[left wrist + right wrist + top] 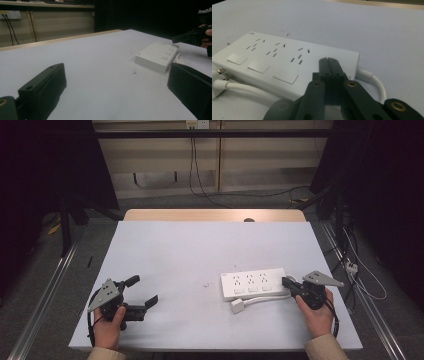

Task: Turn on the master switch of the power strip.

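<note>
So the white power strip point(254, 284) lies flat on the right half of the grey table point(190, 250), sockets and three switches facing up; its white cord point(260, 299) loops along the near side and ends in the plug point(236, 306) lying just beside it. The right gripper point(286, 282) sits at the strip's right end, jaws pressed together with nothing between them; looks like it's lining up to nudge the strip or press on it, so next it needs a careful aim. The left gripper point(141, 291) waits well apart, jaws wide open. Only the cord crowds things.
</note>
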`<state>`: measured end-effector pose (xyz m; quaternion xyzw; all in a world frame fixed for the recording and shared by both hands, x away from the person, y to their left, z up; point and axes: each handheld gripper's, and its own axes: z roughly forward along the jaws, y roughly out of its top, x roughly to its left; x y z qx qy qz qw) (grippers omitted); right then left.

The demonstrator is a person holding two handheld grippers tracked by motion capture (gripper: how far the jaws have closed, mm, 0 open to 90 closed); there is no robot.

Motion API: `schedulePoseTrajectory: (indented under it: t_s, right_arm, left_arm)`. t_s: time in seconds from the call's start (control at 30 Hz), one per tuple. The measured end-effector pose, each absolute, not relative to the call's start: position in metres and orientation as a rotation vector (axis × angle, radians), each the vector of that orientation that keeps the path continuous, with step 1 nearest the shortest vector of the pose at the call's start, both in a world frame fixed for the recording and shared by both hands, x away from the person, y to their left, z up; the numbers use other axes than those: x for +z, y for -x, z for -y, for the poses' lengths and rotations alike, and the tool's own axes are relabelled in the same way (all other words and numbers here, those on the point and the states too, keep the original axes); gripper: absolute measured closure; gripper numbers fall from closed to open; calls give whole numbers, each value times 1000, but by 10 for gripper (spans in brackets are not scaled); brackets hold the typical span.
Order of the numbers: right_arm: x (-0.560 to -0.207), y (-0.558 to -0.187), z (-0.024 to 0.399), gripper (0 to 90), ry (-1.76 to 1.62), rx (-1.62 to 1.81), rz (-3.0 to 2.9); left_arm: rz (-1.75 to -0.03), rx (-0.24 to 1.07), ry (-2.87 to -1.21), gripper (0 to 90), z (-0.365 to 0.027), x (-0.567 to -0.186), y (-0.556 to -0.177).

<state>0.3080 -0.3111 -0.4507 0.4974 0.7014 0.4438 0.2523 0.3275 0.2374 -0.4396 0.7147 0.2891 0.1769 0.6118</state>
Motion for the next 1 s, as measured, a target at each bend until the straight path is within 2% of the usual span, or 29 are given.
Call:
schedulePoseTrajectory:
  t_s: [1.0]
  right_arm:
    - [-454, -310, 314, 900, -1373, 1165, -1917]
  left_arm:
    - [-666, 406, -1645, 19, -237, -439, -327]
